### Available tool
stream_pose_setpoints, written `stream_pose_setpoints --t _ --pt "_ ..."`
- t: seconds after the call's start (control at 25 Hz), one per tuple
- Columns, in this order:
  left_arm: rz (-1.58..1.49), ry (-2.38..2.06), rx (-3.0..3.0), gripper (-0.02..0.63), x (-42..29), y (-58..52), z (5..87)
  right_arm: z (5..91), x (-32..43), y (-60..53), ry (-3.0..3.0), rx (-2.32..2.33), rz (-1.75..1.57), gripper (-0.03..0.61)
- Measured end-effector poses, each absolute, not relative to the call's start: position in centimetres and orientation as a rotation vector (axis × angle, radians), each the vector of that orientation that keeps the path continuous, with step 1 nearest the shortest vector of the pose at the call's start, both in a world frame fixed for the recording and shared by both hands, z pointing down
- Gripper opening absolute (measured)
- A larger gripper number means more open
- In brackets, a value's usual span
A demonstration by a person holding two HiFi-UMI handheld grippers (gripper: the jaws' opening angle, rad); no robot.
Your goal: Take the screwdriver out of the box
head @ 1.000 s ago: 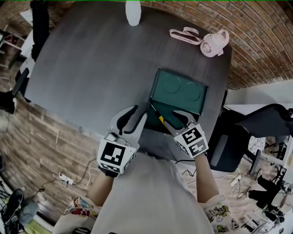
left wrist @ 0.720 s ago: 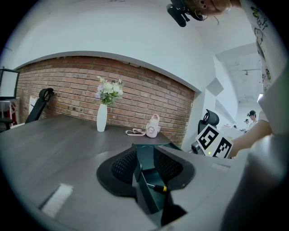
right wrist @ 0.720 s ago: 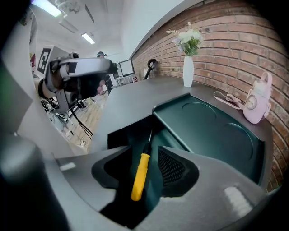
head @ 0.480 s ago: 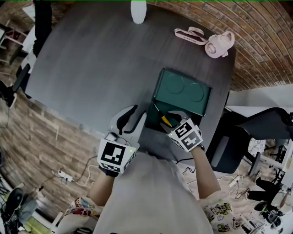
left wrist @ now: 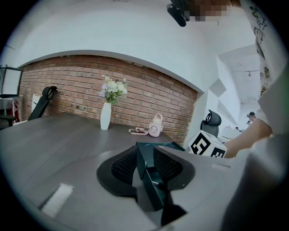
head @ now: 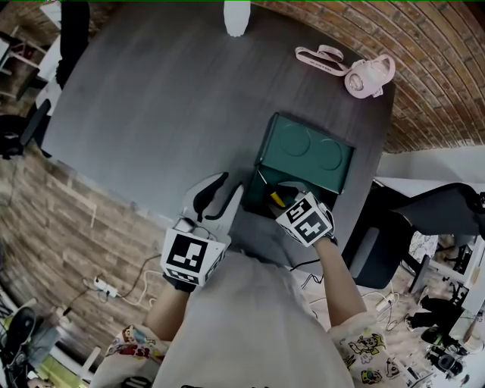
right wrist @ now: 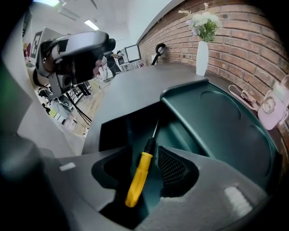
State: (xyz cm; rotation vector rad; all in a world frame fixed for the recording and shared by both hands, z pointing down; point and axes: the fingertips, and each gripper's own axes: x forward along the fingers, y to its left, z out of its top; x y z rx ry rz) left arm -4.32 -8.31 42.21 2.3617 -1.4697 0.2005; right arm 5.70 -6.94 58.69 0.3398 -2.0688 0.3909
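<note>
A dark green box (head: 264,161) lies open on the grey table, its lid (head: 311,150) folded back to the far side. My left gripper (head: 229,186) is shut on the box's near left wall (left wrist: 145,168), which stands between its jaws. My right gripper (head: 280,197) reaches into the box's near end and is shut on the yellow handle of the screwdriver (head: 274,200). In the right gripper view the screwdriver (right wrist: 139,173) lies between the jaws of the right gripper (right wrist: 149,163), with its thin shaft pointing into the box (right wrist: 118,127).
A white vase with flowers (head: 236,17) stands at the table's far edge. A pink bottle with a strap (head: 370,76) lies at the far right. The box is close to the table's near right edge, and a black office chair (head: 424,212) stands beyond it.
My right gripper has shifted a little left and forward over the box's near end, with the screwdriver handle in its jaws. The left gripper has stayed on the box wall.
</note>
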Motion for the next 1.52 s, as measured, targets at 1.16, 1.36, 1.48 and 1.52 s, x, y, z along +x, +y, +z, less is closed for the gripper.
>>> stream_pose_setpoints --t 1.16,1.36,1.48,1.52 --pt "0.188 -1.516 2.314 0.115 -5.8 -7.6 42.7 59.7 5.8 -7.2 -1.965 0.308 0.194 0.124" --pt "0.193 -1.516 2.312 0.112 -5.8 -7.5 42.8 59.7 6.0 -7.8 -1.975 0.369 0.274 0.096" --pt "0.191 -1.519 2.310 0.110 -5.8 -7.5 42.8 59.8 6.1 -8.2 -1.985 0.403 0.352 0.081" --pt "0.191 -1.520 2.309 0.110 -5.8 -7.5 42.8 59.8 6.2 -8.3 -1.987 0.408 0.365 0.080"
